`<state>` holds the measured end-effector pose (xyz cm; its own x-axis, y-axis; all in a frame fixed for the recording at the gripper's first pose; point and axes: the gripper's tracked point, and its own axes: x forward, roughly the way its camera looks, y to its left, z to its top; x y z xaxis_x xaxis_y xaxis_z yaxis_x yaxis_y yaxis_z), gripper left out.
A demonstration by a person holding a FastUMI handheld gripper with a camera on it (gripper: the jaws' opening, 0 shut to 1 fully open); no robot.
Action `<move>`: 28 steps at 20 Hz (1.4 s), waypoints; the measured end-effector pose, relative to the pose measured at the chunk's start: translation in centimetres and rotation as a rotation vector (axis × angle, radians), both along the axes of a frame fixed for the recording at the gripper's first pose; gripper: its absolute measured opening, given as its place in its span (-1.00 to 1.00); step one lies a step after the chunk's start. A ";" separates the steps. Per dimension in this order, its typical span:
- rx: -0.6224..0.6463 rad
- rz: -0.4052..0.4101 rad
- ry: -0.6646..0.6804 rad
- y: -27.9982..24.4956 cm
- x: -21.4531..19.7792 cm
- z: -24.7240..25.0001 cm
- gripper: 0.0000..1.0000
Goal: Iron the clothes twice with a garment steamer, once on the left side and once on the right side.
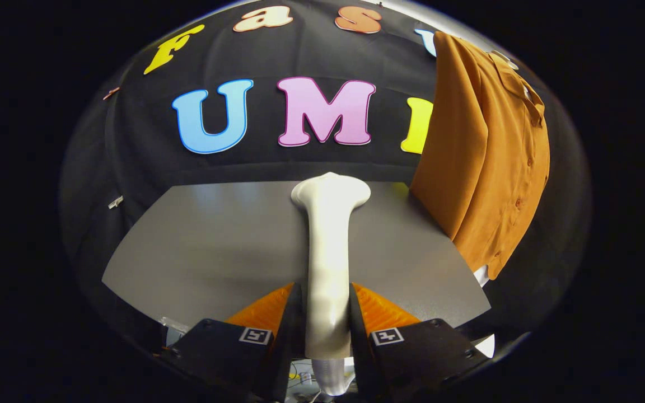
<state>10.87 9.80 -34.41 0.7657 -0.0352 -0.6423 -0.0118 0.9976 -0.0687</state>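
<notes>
My tongs (327, 330) are closed narrow on the handle of the garment steamer (328, 252): both fingers (286, 319) press against its sides, one on the left and one on the right, with the pale handle filling the gap between them. The handle runs straight forward from between my fingertips, out over the grey table (216, 246), and widens at its far end into the steamer's flared head, which points toward the booth's black cloth wall (132, 157). A short stretch of the handle's lower end shows below my fingers, where it turns into a ribbed hose or cord sleeve; I cannot tell where that leads.

The steamer is off the table as far as I can see, carried in my grip above the grey top, though I cannot be sure how high it sits over the surface.

The clothes to be ironed are one orange shirt (485, 157), hanging ahead of me and well off to the right of the steamer's head. It hangs down in front of the black wall, its lower edge dropping past the right far corner of the table. Its button placket faces right, with the collar at the top. The steamer's head is apart from the shirt, not touching it.
</notes>
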 end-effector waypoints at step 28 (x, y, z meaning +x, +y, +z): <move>0.142 0.011 -0.882 -18.4 -7.4 32.5 -0.49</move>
<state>3.47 -8.61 -1.87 0.9831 0.0100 0.1827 -0.0225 0.9975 0.0667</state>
